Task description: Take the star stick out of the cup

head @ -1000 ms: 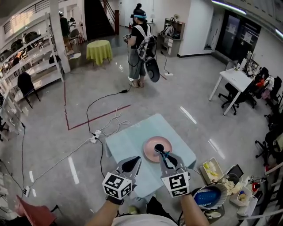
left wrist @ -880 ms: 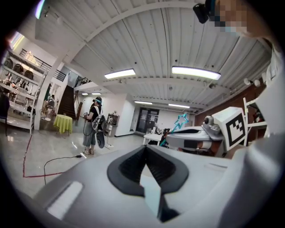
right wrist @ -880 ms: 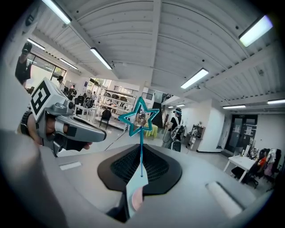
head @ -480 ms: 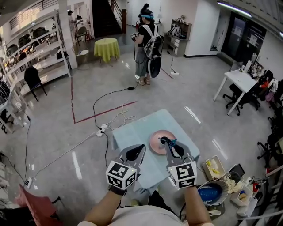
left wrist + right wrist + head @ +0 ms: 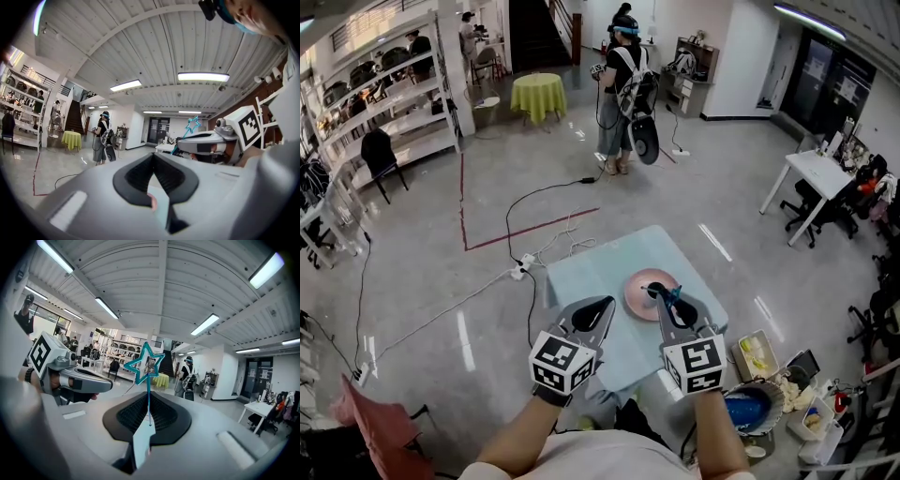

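My right gripper (image 5: 662,296) is shut on a thin teal star stick (image 5: 669,299), held over a pink plate (image 5: 639,296). In the right gripper view the stick (image 5: 145,365) stands upright from between the closed jaws of the right gripper (image 5: 148,401), its star outline clear of everything. A dark cup shape (image 5: 652,289) shows at the fingertips, mostly hidden. My left gripper (image 5: 606,305) hovers left of the plate; in its own view the left gripper (image 5: 153,158) has its jaws together with nothing held, and the star (image 5: 192,124) appears to its right.
The plate rests on a small table with a light blue cloth (image 5: 586,279). A blue bowl (image 5: 748,410) and a box (image 5: 757,356) lie on the floor at right. Cables (image 5: 534,258) run left. A person (image 5: 623,66) stands far behind; a white desk (image 5: 816,173) is at right.
Both grippers have stayed side by side while the head view shifted. The right gripper keeps the star stick, which has come up a little from the dark cup on the plate.
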Tool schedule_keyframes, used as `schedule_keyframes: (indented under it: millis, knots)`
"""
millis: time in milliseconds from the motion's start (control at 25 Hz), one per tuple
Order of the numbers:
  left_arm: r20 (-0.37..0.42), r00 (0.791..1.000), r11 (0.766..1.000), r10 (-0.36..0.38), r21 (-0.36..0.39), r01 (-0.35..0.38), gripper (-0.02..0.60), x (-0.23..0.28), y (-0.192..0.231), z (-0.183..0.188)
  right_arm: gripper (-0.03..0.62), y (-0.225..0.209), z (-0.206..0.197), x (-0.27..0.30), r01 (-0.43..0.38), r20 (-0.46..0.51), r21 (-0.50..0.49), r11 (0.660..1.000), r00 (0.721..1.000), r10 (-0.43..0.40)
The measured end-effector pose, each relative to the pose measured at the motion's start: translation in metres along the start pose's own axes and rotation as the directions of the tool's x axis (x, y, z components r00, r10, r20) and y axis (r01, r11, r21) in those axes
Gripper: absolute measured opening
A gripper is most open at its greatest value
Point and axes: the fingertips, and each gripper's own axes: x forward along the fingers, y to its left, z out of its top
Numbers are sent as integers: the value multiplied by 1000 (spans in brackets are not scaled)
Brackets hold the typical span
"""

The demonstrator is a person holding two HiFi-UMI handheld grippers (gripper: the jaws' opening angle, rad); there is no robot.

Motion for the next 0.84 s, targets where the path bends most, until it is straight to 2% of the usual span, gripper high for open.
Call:
schedule_keyframes:
  millis: [840]
  knots:
    - [2,1000,1000,-3,13,3,6,-2,0,-2,25,10,-1,-2,-13,-9,3,1000,1000,13]
